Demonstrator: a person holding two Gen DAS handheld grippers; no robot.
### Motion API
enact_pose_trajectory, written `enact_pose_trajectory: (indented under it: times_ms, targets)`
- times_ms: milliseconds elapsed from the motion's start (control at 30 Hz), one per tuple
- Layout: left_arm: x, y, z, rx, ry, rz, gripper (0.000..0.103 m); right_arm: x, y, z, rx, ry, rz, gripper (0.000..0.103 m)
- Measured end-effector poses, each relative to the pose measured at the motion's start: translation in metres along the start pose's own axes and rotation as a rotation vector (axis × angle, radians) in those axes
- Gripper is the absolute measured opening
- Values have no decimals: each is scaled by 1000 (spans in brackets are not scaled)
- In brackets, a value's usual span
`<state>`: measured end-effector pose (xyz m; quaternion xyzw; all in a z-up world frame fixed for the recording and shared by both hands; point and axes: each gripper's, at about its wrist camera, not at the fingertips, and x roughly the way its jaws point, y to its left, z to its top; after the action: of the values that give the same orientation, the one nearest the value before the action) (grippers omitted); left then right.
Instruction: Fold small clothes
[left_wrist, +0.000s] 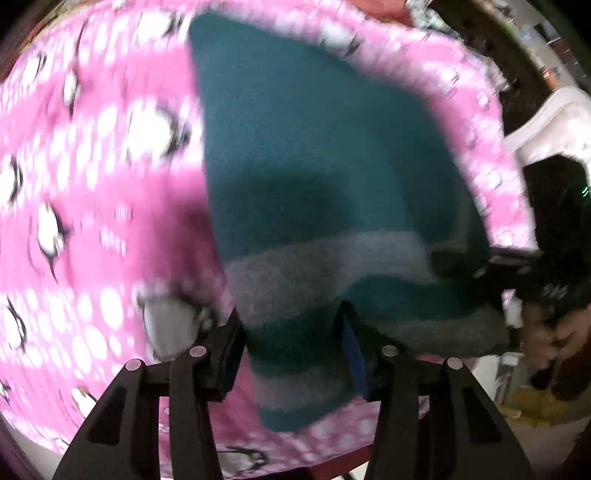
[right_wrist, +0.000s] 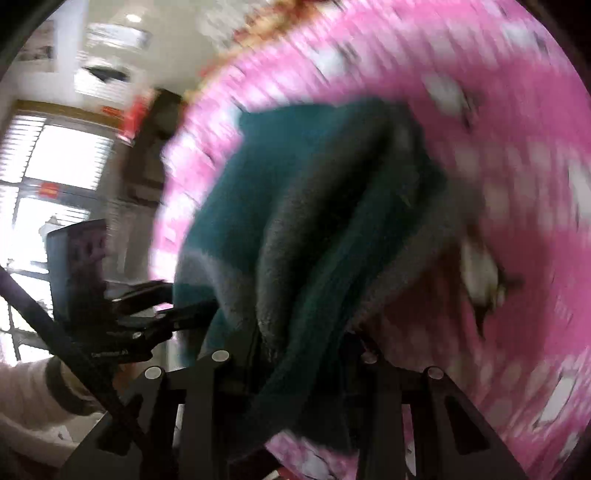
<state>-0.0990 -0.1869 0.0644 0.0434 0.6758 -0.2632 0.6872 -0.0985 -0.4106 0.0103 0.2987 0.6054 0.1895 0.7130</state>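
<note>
A small teal knit garment with grey stripes (left_wrist: 314, 155) hangs lifted over a pink penguin-print cloth (left_wrist: 92, 166). My left gripper (left_wrist: 291, 332) has its jaws on either side of the garment's striped lower edge and looks shut on it. My right gripper (right_wrist: 295, 350) is shut on a bunched fold of the same garment (right_wrist: 295, 206), which drapes down over its fingers. In the left wrist view the right gripper (left_wrist: 491, 262) holds the garment's right edge. In the right wrist view the left gripper (right_wrist: 173, 314) pinches its left edge. Both views are blurred by motion.
The pink cloth (right_wrist: 498, 166) fills the background of both views. A white plastic chair (left_wrist: 550, 122) and dark furniture stand at the right in the left wrist view. A bright window (right_wrist: 48, 166) and the ceiling show at the left in the right wrist view.
</note>
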Motion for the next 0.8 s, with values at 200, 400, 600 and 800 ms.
enact_pose_trajectory:
  times_ms: [200, 400, 600, 800]
  targets:
    - [-36, 3, 0, -7, -75, 32, 48, -43, 5, 10, -8, -90, -110, 51]
    - [-58, 2, 7, -51, -172, 49, 62, -73, 61, 44, -163, -175, -84, 40]
    - [-25, -2, 13, -87, -133, 53, 67, -6, 74, 56, -295, -62, -234, 34]
    - [-17, -14, 10, -80, -116, 84, 75, -21, 42, 46, -209, -61, -268, 6]
